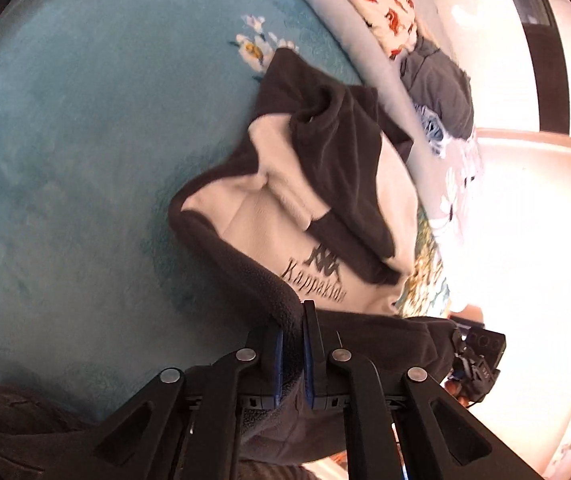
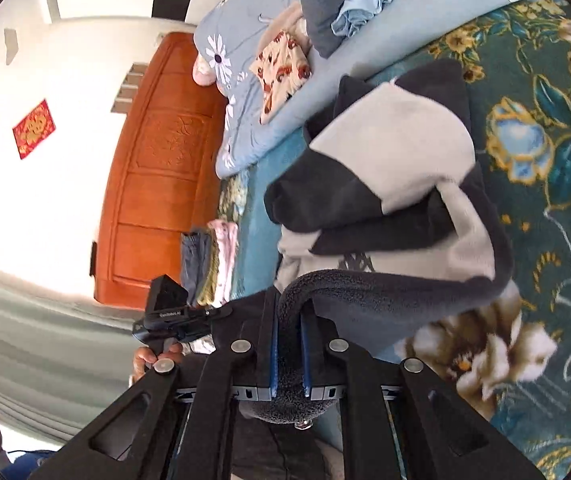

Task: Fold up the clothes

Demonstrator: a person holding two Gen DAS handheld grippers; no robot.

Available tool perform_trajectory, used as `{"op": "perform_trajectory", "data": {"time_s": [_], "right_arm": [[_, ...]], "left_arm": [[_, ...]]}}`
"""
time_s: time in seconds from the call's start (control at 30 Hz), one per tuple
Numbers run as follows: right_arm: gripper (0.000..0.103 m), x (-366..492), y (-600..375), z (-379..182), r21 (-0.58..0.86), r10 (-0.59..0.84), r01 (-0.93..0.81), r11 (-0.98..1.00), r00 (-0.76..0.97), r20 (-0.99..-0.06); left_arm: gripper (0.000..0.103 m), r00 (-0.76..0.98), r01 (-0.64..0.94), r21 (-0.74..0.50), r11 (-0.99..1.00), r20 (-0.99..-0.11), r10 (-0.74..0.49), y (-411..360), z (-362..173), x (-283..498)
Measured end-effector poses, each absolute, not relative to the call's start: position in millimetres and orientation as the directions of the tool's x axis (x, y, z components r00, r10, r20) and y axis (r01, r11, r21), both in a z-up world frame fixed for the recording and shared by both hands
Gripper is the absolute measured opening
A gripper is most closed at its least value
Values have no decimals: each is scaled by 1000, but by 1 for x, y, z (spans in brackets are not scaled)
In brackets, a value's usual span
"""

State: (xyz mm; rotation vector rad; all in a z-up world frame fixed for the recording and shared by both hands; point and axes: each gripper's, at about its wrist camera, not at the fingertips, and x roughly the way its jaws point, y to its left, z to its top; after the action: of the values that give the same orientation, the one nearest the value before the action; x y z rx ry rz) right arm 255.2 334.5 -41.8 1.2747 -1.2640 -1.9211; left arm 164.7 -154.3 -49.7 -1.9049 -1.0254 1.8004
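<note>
A dark grey and cream fleece sweatshirt (image 1: 317, 200) with a printed logo lies crumpled on the teal blanket (image 1: 85, 160). My left gripper (image 1: 293, 320) is shut on its dark grey hem, which is pinched between the blue pads. In the right wrist view the same sweatshirt (image 2: 397, 168) lies bunched on the bed, its sleeves folded over the cream chest. My right gripper (image 2: 288, 312) is shut on another part of the dark hem, and the fabric loops up over the fingers. The left gripper's body (image 2: 165, 312) and the hand holding it show at lower left there.
A blue floral quilt (image 2: 237, 92) lies at the bed's far side with a patterned cloth (image 2: 281, 72), a grey garment (image 2: 325, 4) and a light blue one on it. A stack of folded clothes (image 2: 209, 264) sits near the wooden headboard (image 2: 157, 176). A floral blanket (image 2: 545, 160) covers the right.
</note>
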Motion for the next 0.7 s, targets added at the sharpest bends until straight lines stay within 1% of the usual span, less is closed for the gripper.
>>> {"op": "perform_trajectory", "data": {"time_s": [0.1,0.23,0.27,0.3,0.33,0.37,0.43,0.47,0.5,0.6,0.63,0.67,0.7], "right_arm": [[9,225,367,-41,929,-749,-91,-359,-565,-344],[9,181,412,-91,938,-586,-242,-248,-733,-345],[9,174,414,-110,923,-569,-321,-215,-727,-385],[9,168,416,-129,900,-553,-396,-179,-716,-425],[9,165,415,-137,884,-547,-426,-194,-701,-458],[9,162,413,-145,866,-541,-454,-210,-684,-490],[9,160,409,-147,856,-533,-460,-235,-676,-509],[11,161,409,-146,856,-529,-456,-242,-678,-510],[12,160,409,-142,849,-524,-459,-261,-672,-524],[13,159,412,-122,822,-500,-435,-368,-653,-569],[17,158,411,-113,799,-478,-424,-426,-645,-597],[25,158,409,-104,768,-445,-418,-485,-639,-628],[29,158,407,-96,733,-409,-410,-542,-633,-657]], "left_arm": [[8,-165,332,-726,-603,-673,721,-160,-49,114],[12,-257,472,-765,-439,-595,761,-169,-87,67],[13,-274,511,-768,-386,-572,773,-171,-98,59],[14,-283,529,-763,-373,-573,769,-173,-105,55],[19,-285,528,-751,-397,-597,750,-175,-107,53],[28,-291,516,-752,-411,-605,742,-178,-107,53],[37,-309,467,-778,-420,-589,746,-186,-104,54],[39,-307,435,-774,-460,-608,733,-187,-102,55],[40,-295,392,-751,-531,-649,701,-185,-101,55],[44,-275,255,-647,-718,-761,588,-178,-98,56],[44,-274,206,-602,-772,-793,545,-175,-97,56],[44,-275,157,-551,-819,-821,500,-173,-95,57],[44,-268,103,-495,-863,-849,455,-166,-96,57]]}}
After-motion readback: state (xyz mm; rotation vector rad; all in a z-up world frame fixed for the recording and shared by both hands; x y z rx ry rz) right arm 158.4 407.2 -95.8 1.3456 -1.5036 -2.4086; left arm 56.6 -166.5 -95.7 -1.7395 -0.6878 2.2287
